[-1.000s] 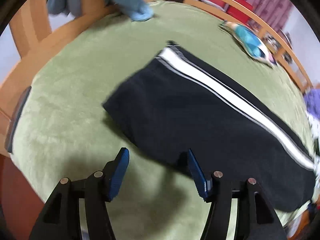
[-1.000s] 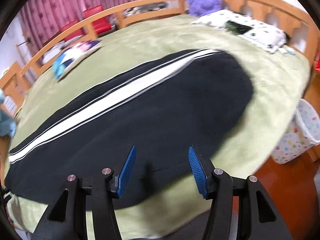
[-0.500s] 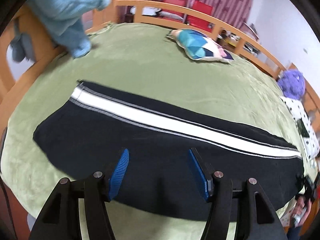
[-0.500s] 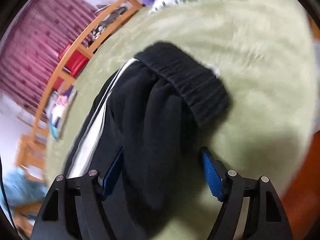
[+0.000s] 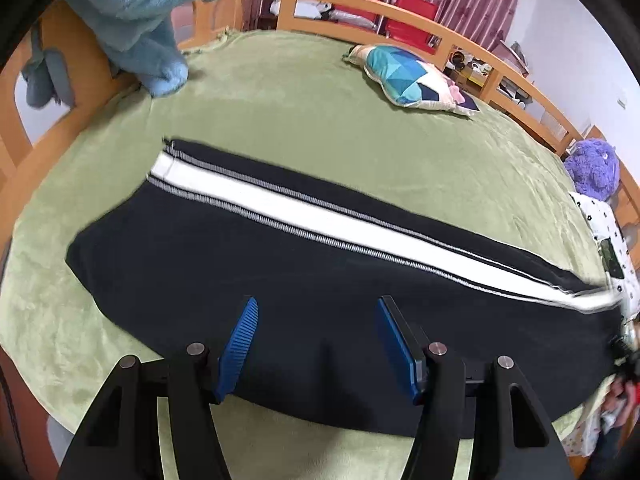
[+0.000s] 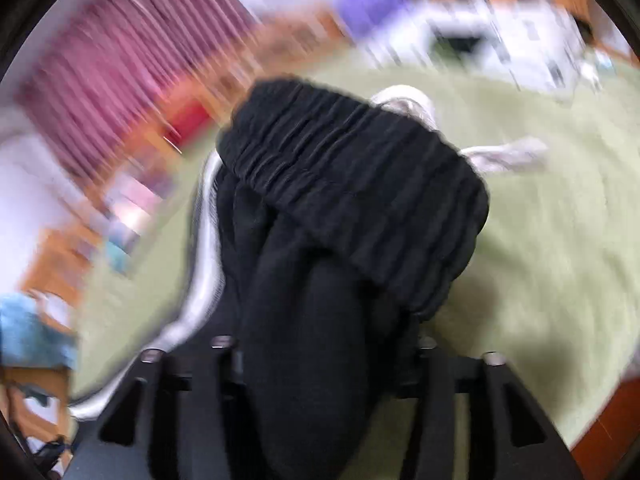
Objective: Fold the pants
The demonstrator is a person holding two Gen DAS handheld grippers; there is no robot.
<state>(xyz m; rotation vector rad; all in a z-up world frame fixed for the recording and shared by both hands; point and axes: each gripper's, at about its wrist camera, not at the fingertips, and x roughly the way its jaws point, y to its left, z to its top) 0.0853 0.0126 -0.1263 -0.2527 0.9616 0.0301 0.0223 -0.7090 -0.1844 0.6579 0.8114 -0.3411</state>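
Observation:
Black pants (image 5: 248,264) with a white side stripe lie flat and lengthwise across the green bed cover (image 5: 304,112). My left gripper (image 5: 316,340) is open and empty, hovering over the near edge of the pants around mid-leg. In the blurred right wrist view the ribbed waistband end of the pants (image 6: 352,184) bulges up between the arms of my right gripper (image 6: 320,344). Its pads are hidden by the cloth, which fills the gap between them.
A blue plush toy (image 5: 148,20) sits at the wooden headboard, a blue patterned cushion (image 5: 412,76) lies at the far side, a purple plush (image 5: 596,168) and a spotted pillow (image 5: 612,240) at the right. The wooden bed rail (image 5: 400,12) runs around.
The left gripper dipped slightly closer to the pants. The right gripper pushed forward onto the waistband end, and cloth now covers its pads; the view is blurred with motion.

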